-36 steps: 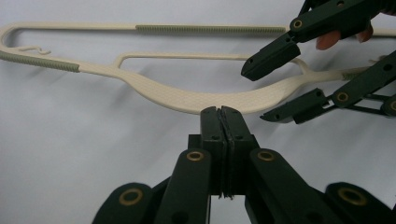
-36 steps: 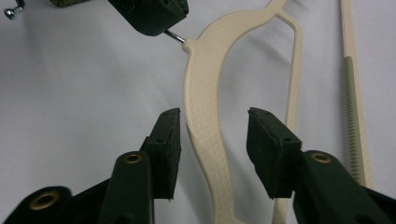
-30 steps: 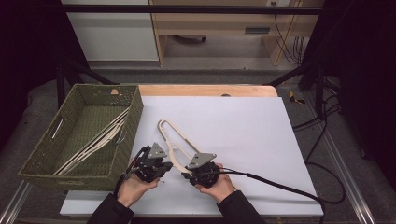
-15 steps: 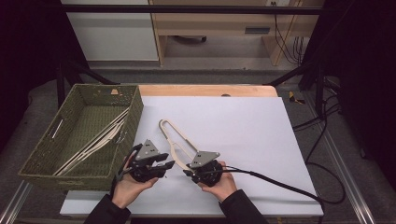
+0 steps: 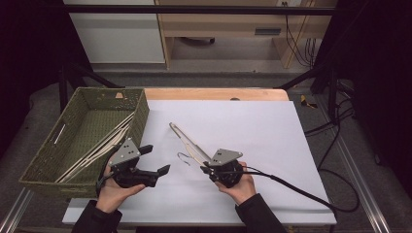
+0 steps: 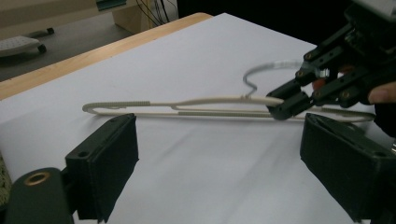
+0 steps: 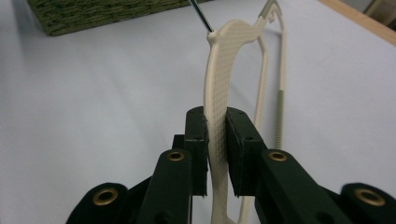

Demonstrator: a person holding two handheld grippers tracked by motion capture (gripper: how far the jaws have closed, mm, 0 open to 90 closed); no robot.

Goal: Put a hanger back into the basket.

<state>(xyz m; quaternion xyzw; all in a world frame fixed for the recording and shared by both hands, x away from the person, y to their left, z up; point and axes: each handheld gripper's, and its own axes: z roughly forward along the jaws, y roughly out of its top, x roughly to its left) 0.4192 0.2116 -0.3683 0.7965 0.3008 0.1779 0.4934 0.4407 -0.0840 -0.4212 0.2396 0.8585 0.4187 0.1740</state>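
the right gripper (image 5: 208, 168) is clamped on the cream hanger (image 5: 190, 144), lifted just right of the green basket (image 5: 87, 133), while the left gripper (image 5: 155, 159), jaws just spread apart and empty, sits beside the basket.

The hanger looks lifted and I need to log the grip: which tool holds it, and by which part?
The right tool clamps the cream hanger on its upper arm, below the hook. The left tool holds nothing.

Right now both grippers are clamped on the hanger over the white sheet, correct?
Not both. The right gripper is clamped on the hanger, as the right gripper view shows. The left gripper has just been opening and holds nothing; the high view shows it apart from the hanger.
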